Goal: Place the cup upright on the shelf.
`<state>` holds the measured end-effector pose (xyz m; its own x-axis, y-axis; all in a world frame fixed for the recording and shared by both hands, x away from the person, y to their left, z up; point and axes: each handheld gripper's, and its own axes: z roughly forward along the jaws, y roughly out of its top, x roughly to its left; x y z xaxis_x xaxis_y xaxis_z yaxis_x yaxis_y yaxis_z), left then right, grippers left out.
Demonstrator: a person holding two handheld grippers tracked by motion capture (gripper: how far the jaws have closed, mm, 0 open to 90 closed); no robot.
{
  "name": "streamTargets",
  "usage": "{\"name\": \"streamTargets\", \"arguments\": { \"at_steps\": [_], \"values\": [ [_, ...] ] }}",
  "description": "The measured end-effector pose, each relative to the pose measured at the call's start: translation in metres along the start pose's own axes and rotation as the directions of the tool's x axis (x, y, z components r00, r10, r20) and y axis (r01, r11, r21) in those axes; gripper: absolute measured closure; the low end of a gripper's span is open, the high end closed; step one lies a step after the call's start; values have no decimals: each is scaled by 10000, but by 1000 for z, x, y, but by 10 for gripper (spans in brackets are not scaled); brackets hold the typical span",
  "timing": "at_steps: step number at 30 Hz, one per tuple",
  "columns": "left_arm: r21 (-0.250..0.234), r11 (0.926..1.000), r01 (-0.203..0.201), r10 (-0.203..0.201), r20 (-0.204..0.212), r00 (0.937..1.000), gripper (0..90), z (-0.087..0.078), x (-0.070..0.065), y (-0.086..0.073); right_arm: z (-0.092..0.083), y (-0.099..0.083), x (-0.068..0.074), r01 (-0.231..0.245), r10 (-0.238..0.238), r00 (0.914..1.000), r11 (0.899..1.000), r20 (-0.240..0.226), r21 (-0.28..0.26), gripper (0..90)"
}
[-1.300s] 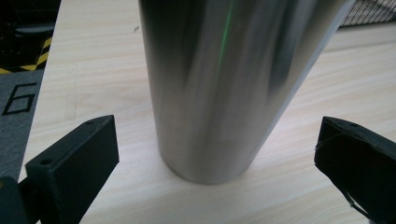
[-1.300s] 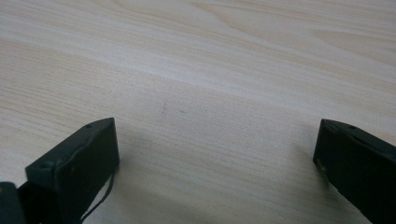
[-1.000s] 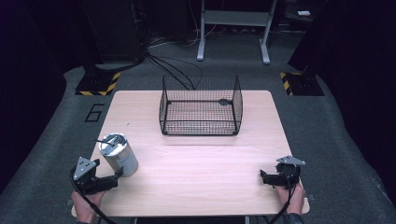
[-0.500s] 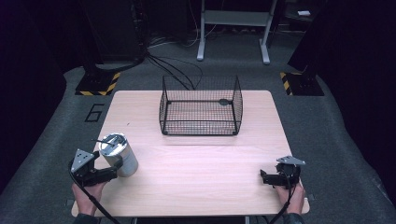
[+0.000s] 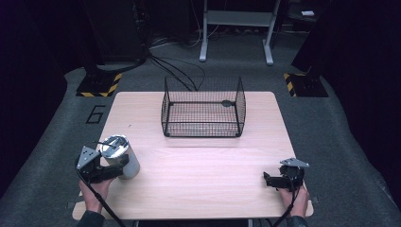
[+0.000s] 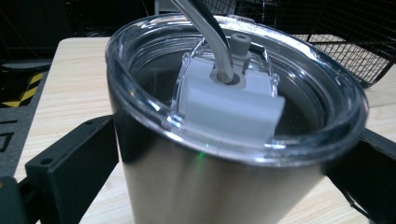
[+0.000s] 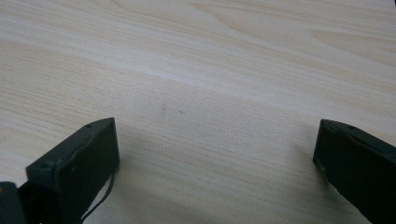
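A steel tumbler point(image 5: 121, 156) with a clear lid and a metal straw stands at the table's front left. My left gripper point(image 5: 116, 169) reaches it from the left; its black jaws stand wide on either side of the tumbler point(image 6: 210, 186), open, with the left jaw close against the wall. The lid's white slider point(image 6: 229, 102) holds the straw. My right gripper point(image 5: 268, 180) rests at the front right, open over bare wood point(image 7: 215, 135), nothing between its jaws.
A black wire basket point(image 5: 203, 128) stands at the middle back of the wooden table point(image 5: 203, 179), with a small dark thing point(image 5: 228, 102) inside near its far wall. Cables and a metal stand lie on the floor beyond.
My left gripper has moved forward and closed in on the tumbler, so its jaws now flank it. The right gripper has stayed still.
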<state>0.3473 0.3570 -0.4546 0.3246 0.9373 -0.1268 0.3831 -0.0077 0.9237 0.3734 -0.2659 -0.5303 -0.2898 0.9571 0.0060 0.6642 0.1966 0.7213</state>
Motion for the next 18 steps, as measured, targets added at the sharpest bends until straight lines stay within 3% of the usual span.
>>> {"name": "streamTargets", "arguments": {
  "at_steps": [18],
  "values": [
    [-375, 9992, -148, 139, -242, 9996, 6, 5, -4, 2, 0, 0, 0, 12, -12, 10000, 10000, 0, 41, 0]
  ]
}}
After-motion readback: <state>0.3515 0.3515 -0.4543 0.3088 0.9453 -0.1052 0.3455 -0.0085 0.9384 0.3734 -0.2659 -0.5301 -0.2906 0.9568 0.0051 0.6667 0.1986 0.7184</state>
